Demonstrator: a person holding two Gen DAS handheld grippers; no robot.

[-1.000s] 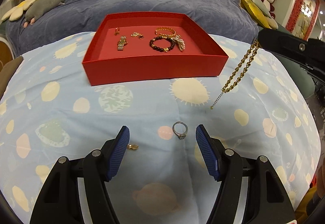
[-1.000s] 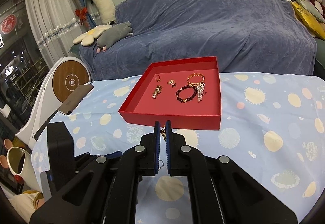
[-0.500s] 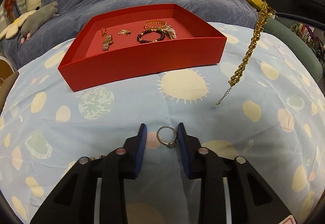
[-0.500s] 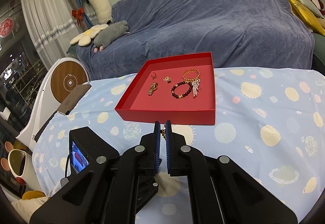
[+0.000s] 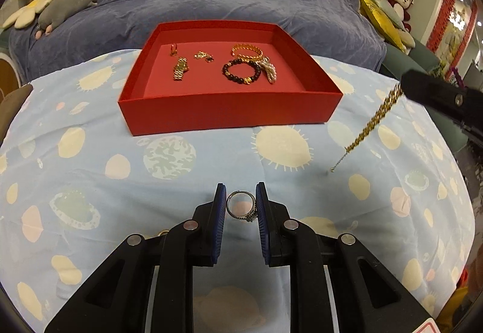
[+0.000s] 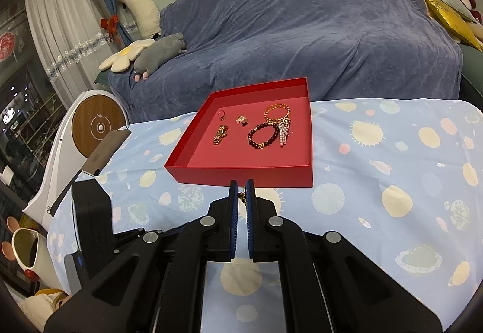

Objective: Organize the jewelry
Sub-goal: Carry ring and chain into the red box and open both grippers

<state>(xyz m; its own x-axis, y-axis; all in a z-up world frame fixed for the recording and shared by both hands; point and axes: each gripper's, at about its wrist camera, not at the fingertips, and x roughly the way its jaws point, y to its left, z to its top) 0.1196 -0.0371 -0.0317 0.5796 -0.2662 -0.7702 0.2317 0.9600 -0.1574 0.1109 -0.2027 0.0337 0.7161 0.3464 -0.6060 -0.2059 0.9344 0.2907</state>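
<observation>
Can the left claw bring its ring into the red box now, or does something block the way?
Probably yes. The left claw grips the ring, and only bare tablecloth lies before the red box. The hanging gold chain stays off to the side.

A silver ring (image 5: 241,206) sits clamped upright; a gold chain (image 5: 372,121) dangles; other jewelry lies in the red tray (image 5: 229,114).

The upper end of the gold chain (image 5: 372,121) is hidden inside the right tongs (image 6: 241,197), whose body is cut off by the left-wrist view's right edge; a small gold item (image 5: 163,232) lies mostly hidden behind the left tongs (image 5: 241,209); the tray's smallest pieces (image 5: 204,56) are too small to identify.
</observation>
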